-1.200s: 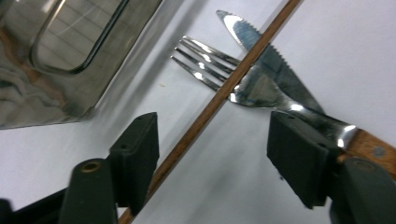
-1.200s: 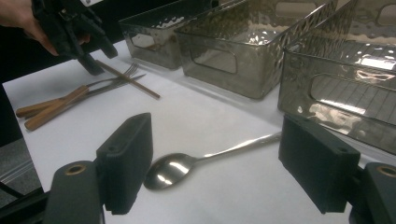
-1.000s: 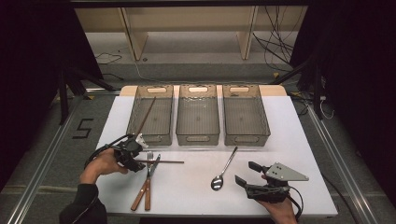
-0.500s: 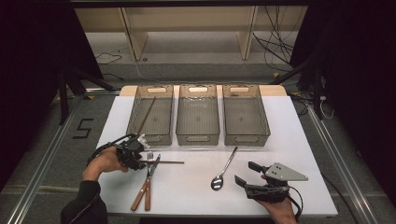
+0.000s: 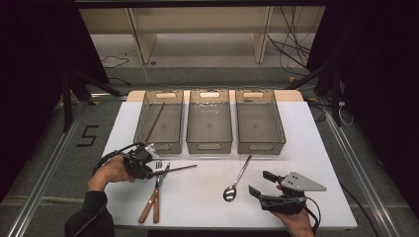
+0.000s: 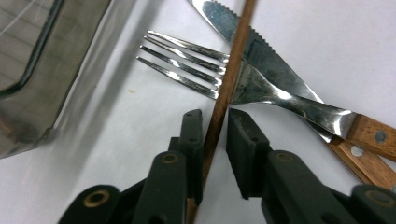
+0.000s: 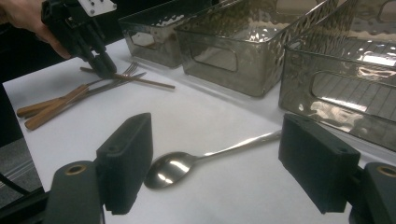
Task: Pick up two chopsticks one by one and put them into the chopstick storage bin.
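A brown chopstick lies across a wooden-handled fork and knife at the front left of the white table. My left gripper reaches down to it. Its jaws have just been closing and now stand narrowly either side of the chopstick, with a thin gap still showing at one pad. My right gripper rests open at the front right, with a steel spoon lying beyond it.
Three clear grey bins stand in a row at the back: the left bin holds another chopstick, then the middle bin and the right bin. The left bin's corner is close to my left gripper.
The left gripper's jaws have narrowed around the chopstick. Both hands have stayed where they were, and the cutlery has not shifted.
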A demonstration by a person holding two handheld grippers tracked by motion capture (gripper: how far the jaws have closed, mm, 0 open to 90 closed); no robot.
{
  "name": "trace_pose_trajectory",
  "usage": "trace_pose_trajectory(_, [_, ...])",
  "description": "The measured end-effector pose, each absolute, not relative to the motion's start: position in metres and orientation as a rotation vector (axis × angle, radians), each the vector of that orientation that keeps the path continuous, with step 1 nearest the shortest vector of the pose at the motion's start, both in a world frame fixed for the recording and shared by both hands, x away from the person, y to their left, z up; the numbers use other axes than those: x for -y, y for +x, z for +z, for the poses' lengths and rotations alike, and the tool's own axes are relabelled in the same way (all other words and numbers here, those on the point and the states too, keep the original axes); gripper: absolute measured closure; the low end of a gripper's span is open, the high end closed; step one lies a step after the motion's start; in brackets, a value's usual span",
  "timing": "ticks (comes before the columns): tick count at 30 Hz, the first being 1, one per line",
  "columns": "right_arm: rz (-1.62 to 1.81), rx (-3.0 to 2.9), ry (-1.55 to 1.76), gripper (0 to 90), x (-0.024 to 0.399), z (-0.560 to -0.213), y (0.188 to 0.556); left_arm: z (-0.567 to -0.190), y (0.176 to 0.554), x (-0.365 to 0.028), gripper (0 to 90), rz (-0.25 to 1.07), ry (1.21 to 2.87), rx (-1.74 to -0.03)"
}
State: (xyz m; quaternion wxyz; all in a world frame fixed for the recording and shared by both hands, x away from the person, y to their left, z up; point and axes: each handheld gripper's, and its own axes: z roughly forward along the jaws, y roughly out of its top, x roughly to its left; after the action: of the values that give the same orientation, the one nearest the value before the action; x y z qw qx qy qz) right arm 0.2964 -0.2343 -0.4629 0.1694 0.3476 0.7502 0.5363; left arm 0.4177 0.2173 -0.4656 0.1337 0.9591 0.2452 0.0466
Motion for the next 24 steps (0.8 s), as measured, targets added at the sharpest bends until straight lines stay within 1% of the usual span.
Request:
trace_pose_trajectory(5, [1.526, -2.13, 0.989, 26.9, 0.235, -0.463, 0.297, -0.466, 0.416, -0.216, 82.5, 0.132, 2.79, -0.666])
trace_pose_trajectory(9, [1.529, -2.127, 0.993, 26.9, 0.235, -0.463, 0.297, -0.466, 0.415, -0.217, 83.5, 0.14, 2.792, -0.64])
trace_pose_trajectory(14, [1.53, -2.126, 0.991, 26.9, 0.235, -0.463, 0.297, -0.464, 0.414, -0.218, 84.1, 0.151, 2.781, -0.657])
trace_pose_trajectory(24, [1.527, -2.127, 0.989, 26.8, 0.235, -0.462, 0.297, -0.437, 0.4, -0.22, 84.2, 0.227, 2.715, -0.595])
